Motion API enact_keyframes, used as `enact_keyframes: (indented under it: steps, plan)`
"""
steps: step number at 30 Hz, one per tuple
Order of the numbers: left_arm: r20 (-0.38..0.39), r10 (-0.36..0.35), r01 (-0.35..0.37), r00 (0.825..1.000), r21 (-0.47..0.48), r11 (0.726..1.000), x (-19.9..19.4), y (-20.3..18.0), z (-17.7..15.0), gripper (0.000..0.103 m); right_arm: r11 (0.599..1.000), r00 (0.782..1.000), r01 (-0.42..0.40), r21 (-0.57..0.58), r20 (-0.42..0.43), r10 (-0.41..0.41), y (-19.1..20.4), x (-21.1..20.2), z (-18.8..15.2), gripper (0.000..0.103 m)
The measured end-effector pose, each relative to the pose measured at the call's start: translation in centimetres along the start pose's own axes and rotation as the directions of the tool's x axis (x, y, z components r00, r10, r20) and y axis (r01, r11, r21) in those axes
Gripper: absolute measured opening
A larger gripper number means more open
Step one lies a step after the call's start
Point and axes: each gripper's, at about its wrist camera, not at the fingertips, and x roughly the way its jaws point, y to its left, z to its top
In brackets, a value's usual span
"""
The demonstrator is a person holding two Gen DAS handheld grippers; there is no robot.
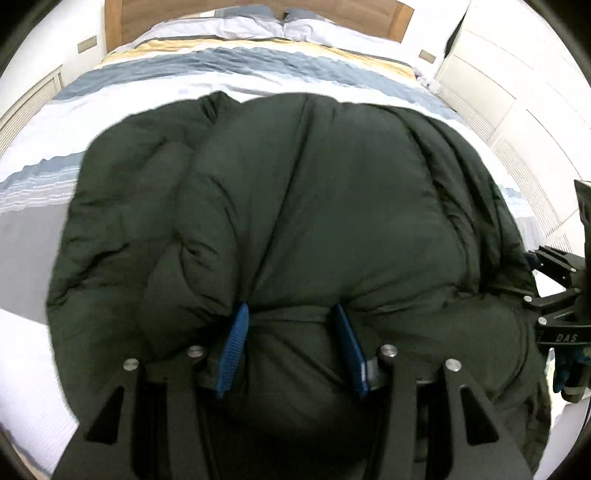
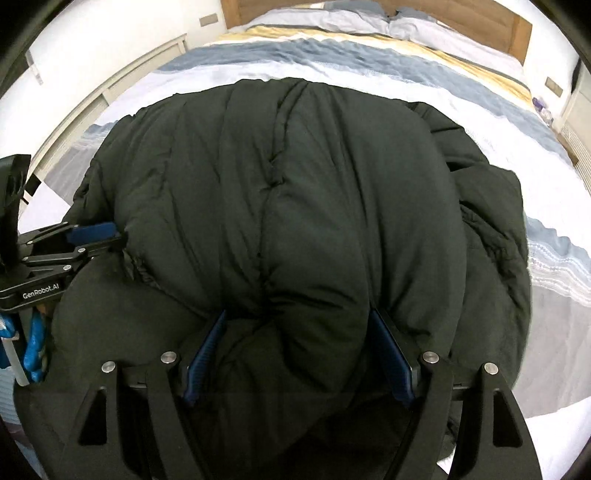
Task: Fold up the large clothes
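A large dark green puffy jacket (image 1: 295, 206) lies on the striped bed and fills both views (image 2: 280, 192). My left gripper (image 1: 291, 314) has its blue pads (image 1: 232, 350) pressed on a thick bunch of the jacket's near edge. My right gripper (image 2: 295, 317) is likewise clamped on a fat fold of the same edge between its blue pads (image 2: 391, 358). The right gripper shows at the right edge of the left wrist view (image 1: 554, 295). The left gripper shows at the left edge of the right wrist view (image 2: 66, 251).
The bed (image 1: 258, 74) has a white, blue and yellow striped duvet, pillows and a wooden headboard (image 1: 122, 22). White cabinets (image 1: 517, 92) stand to the right, and a white low unit (image 2: 110, 92) to the left.
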Motion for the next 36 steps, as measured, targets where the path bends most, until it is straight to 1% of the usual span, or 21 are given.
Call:
enact_keyframes:
  steps: [1,4,6,9,10,13,14,16,18,23,26,30,34,36]
  plan:
    - [0.007,-0.001,0.001,1.0,-0.007,1.0,-0.7,0.0,0.3,0.048,1.0,1.0,-0.005,0.0,0.01,0.005,0.3,-1.0,0.1,0.075]
    - [0.07,0.003,-0.003,0.998,0.004,1.0,-4.0,-1.0,0.5,0.048,1.0,0.997,-0.023,-0.003,0.072,0.023,1.2,-4.3,0.1,0.075]
    - [0.11,-0.011,0.008,0.994,0.022,1.0,-5.9,-2.0,0.4,0.048,0.999,0.993,-0.042,-0.008,0.11,0.042,1.8,-6.0,0.0,0.075]
    - [0.133,-0.04,0.032,0.99,0.06,0.998,-7.2,-3.5,-0.2,0.05,0.997,0.987,-0.079,-0.021,0.139,0.081,3.2,-7.5,-0.4,0.075]
    - [0.127,-0.041,0.032,0.991,0.074,0.997,-7.1,-3.9,-0.4,0.051,0.996,0.987,-0.086,-0.035,0.131,0.09,3.7,-7.4,-0.8,0.075]
    - [0.062,-0.026,0.019,0.998,0.108,0.994,-5.1,-4.5,-2.0,0.052,0.996,0.995,-0.078,-0.044,0.066,0.081,4.1,-5.5,-1.9,0.075]
    - [0.041,-0.005,0.0,0.999,0.118,0.993,-4.2,-4.5,-2.7,0.052,0.997,0.998,-0.059,-0.051,0.033,0.06,3.9,-4.4,-2.2,0.075]
    - [0.031,0.012,-0.016,0.999,0.117,0.993,-3.3,-4.0,-3.8,0.052,0.998,1.0,-0.023,-0.053,-0.015,0.023,3.3,-2.7,-2.9,0.075]
    - [0.019,0.005,-0.007,1.0,0.1,0.995,-2.8,-3.3,-4.6,0.054,1.0,0.998,-0.028,-0.012,-0.055,0.028,1.8,-0.9,-3.7,0.075]
    - [-0.006,0.0,0.001,1.0,0.097,0.995,-2.7,-2.8,-5.1,0.054,0.998,0.996,-0.039,0.057,-0.073,0.043,0.9,0.1,-4.7,0.078]
    - [-0.017,0.002,0.0,1.0,0.086,0.996,-3.4,-2.8,-4.8,0.054,0.998,0.996,-0.013,0.054,-0.084,0.017,1.3,-0.3,-4.5,0.078]
    - [-0.008,0.003,-0.003,1.0,0.077,0.997,-4.8,-2.9,-4.7,0.054,0.999,0.995,0.021,0.047,-0.094,-0.016,1.9,-1.5,-4.6,0.078]
    - [-0.003,0.014,-0.014,1.0,0.052,0.999,-6.5,-2.6,-5.5,0.054,0.997,0.995,0.046,0.063,-0.094,-0.04,1.7,-2.5,-4.6,0.078]
    - [0.007,0.024,-0.024,1.0,0.042,0.999,-7.9,-2.1,-6.1,0.054,0.996,0.995,0.053,0.067,-0.092,-0.047,2.5,-3.1,-5.0,0.078]
